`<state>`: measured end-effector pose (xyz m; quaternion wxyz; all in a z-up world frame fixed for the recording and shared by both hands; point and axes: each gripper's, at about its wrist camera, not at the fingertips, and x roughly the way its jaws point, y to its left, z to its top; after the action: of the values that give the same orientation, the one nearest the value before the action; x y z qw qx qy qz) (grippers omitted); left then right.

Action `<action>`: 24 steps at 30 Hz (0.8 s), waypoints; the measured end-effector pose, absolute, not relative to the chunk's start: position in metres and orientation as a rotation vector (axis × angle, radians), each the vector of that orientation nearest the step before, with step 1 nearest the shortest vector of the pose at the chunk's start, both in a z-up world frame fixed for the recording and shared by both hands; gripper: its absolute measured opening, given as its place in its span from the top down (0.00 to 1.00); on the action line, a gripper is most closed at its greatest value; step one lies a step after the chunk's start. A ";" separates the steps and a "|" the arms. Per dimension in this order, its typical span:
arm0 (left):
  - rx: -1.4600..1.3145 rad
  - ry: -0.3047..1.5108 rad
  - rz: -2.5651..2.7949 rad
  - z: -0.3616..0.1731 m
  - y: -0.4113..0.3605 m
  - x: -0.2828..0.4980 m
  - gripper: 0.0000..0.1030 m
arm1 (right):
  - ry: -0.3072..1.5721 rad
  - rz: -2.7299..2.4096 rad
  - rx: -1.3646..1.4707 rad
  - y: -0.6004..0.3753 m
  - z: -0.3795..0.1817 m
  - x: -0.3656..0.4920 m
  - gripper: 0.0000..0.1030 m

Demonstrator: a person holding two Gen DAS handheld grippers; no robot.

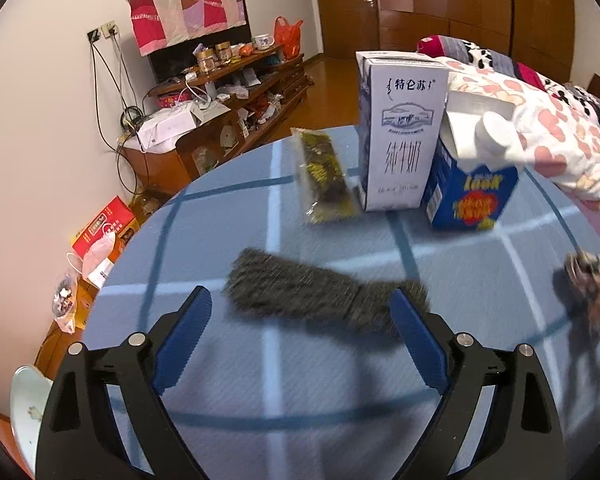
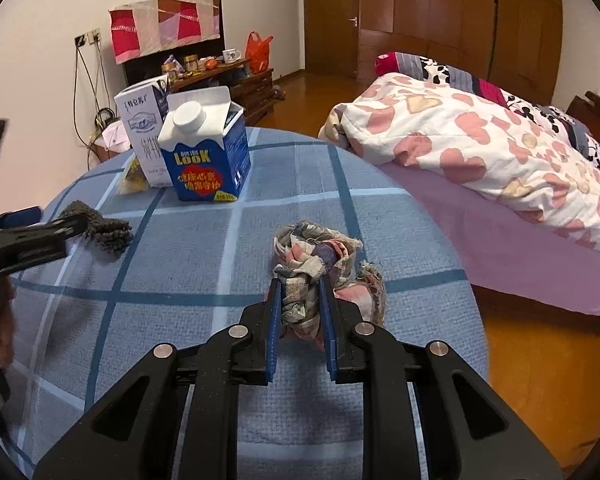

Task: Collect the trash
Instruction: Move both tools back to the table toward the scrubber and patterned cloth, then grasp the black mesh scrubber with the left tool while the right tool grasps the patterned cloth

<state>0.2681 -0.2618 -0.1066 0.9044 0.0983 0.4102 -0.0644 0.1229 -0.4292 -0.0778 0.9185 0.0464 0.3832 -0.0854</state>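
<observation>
Right hand-held gripper clamps patterned rag; table.

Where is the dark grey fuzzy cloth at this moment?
In the left wrist view the dark grey fuzzy cloth lies on the checked blue tablecloth, just ahead of the open left claw, nearer than the white milk carton.

A home bedroom: a bed under a heart-print quilt, a wooden wardrobe, a cluttered cabinet.
</observation>
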 end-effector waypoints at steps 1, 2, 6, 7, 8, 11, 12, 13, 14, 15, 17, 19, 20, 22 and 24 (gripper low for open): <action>0.199 0.857 -0.133 -0.108 -0.268 0.273 0.14 | 0.785 -0.173 0.097 -0.429 -0.077 0.123 0.81; 0.200 0.863 -0.135 -0.109 -0.272 0.276 0.13 | 0.782 -0.169 0.097 -0.429 -0.077 0.123 0.81; 0.258 0.884 -0.146 -0.119 -0.285 0.279 0.13 | 0.780 -0.150 0.101 -0.427 -0.079 0.121 0.81; 0.279 0.889 -0.145 -0.122 -0.283 0.278 0.13 | 0.780 -0.147 0.104 -0.427 -0.079 0.120 0.81; 0.290 0.892 -0.148 -0.124 -0.279 0.276 0.11 | 0.779 -0.143 0.109 -0.428 -0.080 0.119 0.81; 0.380 0.859 -0.148 -0.123 -0.255 0.256 0.06 | 0.779 -0.135 0.112 -0.427 -0.082 0.119 0.81; 0.400 0.855 -0.149 -0.123 -0.243 0.251 0.05 | 0.778 -0.132 0.109 -0.426 -0.082 0.118 0.81; 0.407 0.857 -0.149 -0.122 -0.233 0.247 0.05 | 0.778 -0.130 0.108 -0.425 -0.082 0.118 0.81; 0.410 0.862 -0.144 -0.122 -0.221 0.243 0.05 | 0.777 -0.127 0.110 -0.425 -0.083 0.117 0.81; 0.420 0.869 -0.125 -0.121 -0.203 0.239 0.06 | 0.776 -0.124 0.113 -0.425 -0.083 0.117 0.81; 0.420 0.871 -0.101 -0.118 -0.180 0.234 0.06 | 0.774 -0.120 0.112 -0.422 -0.083 0.116 0.81; 0.411 0.871 -0.076 -0.114 -0.155 0.229 0.06 | 0.769 -0.116 0.115 -0.419 -0.083 0.115 0.81; 0.404 0.869 -0.052 -0.111 -0.143 0.228 0.06 | 0.768 -0.111 0.113 -0.416 -0.083 0.115 0.81; 0.358 0.868 -0.035 -0.107 -0.129 0.225 0.06 | 0.766 -0.108 0.107 -0.411 -0.082 0.114 0.81; 0.324 0.866 -0.041 -0.104 -0.125 0.224 0.06 | 0.766 -0.109 0.101 -0.406 -0.082 0.114 0.81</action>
<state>0.2242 -0.1248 -0.1042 0.8949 0.1562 0.4176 -0.0198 0.1144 -0.4064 -0.0824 0.9249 0.0495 0.3733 -0.0531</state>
